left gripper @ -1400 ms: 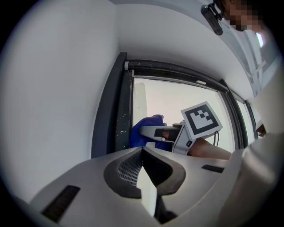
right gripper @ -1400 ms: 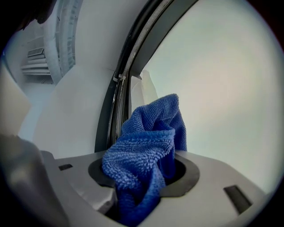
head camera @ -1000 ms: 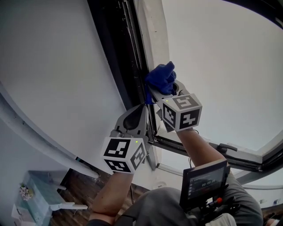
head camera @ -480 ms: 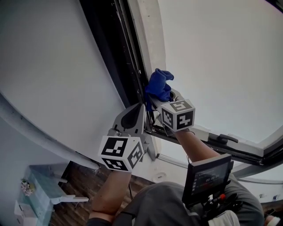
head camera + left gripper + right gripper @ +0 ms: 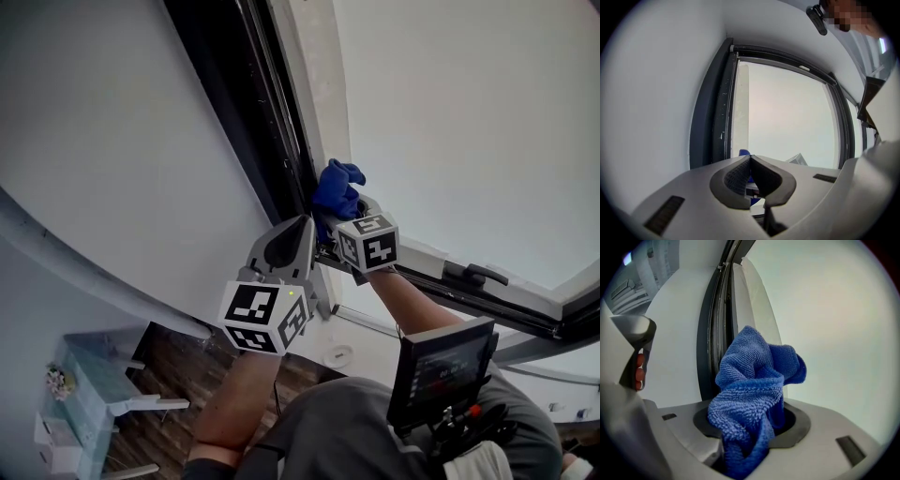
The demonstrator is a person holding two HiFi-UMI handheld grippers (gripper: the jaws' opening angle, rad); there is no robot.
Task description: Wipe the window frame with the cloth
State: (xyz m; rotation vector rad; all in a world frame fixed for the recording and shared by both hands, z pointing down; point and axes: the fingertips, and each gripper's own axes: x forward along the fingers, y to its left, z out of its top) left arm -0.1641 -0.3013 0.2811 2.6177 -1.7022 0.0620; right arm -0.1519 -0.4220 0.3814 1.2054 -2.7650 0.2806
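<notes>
Two grippers in play, one working. Right gripper (image 5: 750, 430) is clenched on the blue cloth (image 5: 752, 380): the jaws pinch its lower folds, and a loose bunch stands out past the tips. In the head view the cloth sits at picture centre, against the dark frame (image 5: 246, 103) that runs from top centre down to the middle. We cannot tell for sure whether it presses on the rail or only lies just beside it. Left gripper (image 5: 750, 158) has its jaws closed tip to tip with nothing between them; the blue past the tips is the cloth beyond. In the head view this gripper sits just below and left of the right one, near the frame. Step in hand, as we judge it: wiping along the upright rail. To do it well we would push the loose bunch, not the hard tips, into the dark channel and draw it along the rail in one long, even stroke under steady pressure. The pinch should be firm, since drag on the rail could pull the cloth out. Left gripper should stand clear of the stroke's path.
</notes>
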